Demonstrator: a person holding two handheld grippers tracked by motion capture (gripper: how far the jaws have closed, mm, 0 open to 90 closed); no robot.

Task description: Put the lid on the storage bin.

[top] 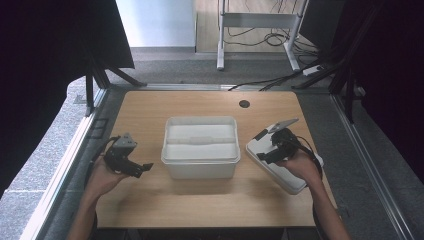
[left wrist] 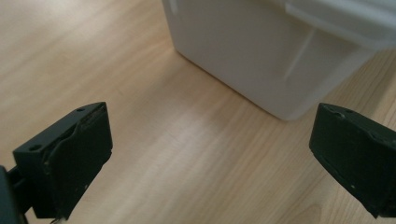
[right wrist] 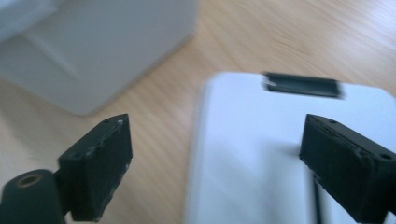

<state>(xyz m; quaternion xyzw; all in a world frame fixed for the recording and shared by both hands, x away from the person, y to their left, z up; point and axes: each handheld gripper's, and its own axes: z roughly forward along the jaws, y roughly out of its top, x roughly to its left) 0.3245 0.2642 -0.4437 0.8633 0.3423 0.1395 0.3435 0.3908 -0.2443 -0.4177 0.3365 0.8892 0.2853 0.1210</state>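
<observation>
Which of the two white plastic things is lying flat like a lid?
The lid, under the right gripper; the box at centre is deep and open-topped.

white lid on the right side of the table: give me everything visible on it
The flat white plastic lid is rectangular with rounded corners and a raised rim, and carries a dark rectangular slot or tab near one edge. It lies flat on the wooden table, turned askew, right of the open white plastic tub and apart from it. The right gripper hovers over it with jaws open; contact cannot be told.
</observation>
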